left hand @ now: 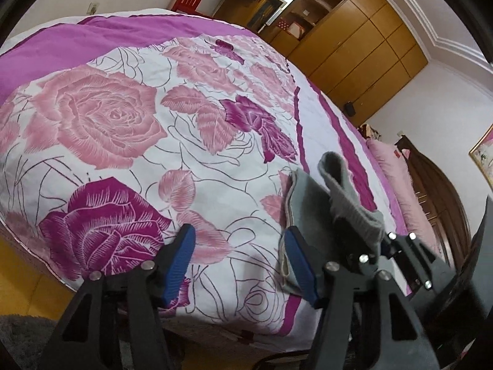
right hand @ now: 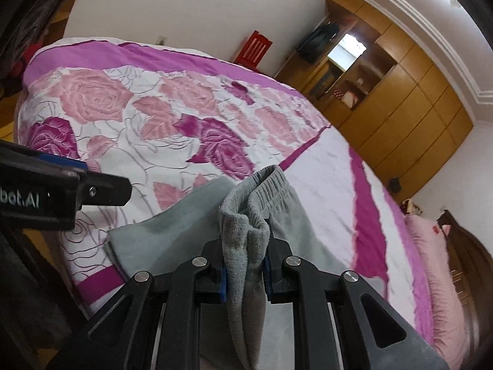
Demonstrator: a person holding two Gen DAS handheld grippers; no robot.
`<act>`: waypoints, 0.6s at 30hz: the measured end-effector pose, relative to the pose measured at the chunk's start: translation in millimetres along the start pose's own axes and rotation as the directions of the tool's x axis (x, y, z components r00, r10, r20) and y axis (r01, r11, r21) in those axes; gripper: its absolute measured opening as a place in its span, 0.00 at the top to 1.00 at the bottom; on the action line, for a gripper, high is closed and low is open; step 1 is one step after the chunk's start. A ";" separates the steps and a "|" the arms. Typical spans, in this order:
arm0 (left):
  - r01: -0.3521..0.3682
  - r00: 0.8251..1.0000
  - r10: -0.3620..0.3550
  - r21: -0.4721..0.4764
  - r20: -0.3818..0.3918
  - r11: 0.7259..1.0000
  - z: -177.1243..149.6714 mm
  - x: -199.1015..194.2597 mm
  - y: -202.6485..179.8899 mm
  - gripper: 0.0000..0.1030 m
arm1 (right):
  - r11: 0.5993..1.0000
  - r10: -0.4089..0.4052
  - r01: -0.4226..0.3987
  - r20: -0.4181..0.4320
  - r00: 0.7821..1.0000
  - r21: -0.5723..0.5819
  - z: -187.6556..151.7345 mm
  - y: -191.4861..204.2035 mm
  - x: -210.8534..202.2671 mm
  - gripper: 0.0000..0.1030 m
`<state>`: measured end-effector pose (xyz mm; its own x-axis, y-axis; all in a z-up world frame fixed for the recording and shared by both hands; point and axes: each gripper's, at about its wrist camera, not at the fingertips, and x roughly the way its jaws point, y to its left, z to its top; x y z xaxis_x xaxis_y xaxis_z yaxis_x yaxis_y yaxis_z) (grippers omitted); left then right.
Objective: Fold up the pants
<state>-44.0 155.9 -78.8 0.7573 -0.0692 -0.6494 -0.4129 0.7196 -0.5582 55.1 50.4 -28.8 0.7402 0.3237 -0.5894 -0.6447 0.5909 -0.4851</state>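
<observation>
Now the right gripper (right hand: 245, 265) pinches a bunched fold of the grey pants (right hand: 172, 231), which lie near the bedspread's (right hand: 185, 108) edge, while the left gripper (left hand: 238, 262) hovers beside them, jaws apart and empty.

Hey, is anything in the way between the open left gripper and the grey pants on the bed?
Nothing visible. The left gripper stands open over bare floral bedspread, and the grey pants lie just beside its right-hand finger. The right gripper is clamped on the waistband end, off to that side.
</observation>
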 end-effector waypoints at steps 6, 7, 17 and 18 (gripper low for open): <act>0.023 1.000 -0.023 -0.023 0.020 0.999 -1.3 -8.6 6.4 0.38 | 0.998 0.006 -0.004 0.019 1.000 -0.056 -0.4 18.7 -3.7 0.84; 0.015 1.000 -0.015 -0.021 0.020 1.000 -1.7 -8.8 6.5 0.38 | 0.998 0.007 -0.007 0.011 1.000 -0.059 -0.8 21.3 -1.1 0.84; 0.026 0.999 -0.025 -0.045 0.027 0.999 -1.9 -11.8 12.9 0.38 | 0.998 0.054 -0.054 -0.008 0.999 -0.010 1.2 25.7 8.7 0.83; 0.024 0.999 -0.023 -0.044 0.026 0.999 -2.1 -11.9 13.1 0.38 | 0.998 0.065 -0.065 -0.013 0.998 0.001 0.2 25.7 10.1 0.83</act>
<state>-59.5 164.7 -79.5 0.7793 -0.0677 -0.6230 -0.4167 0.6866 -0.5958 46.0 69.0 -47.1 0.6939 0.3518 -0.6283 -0.6914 0.5691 -0.4451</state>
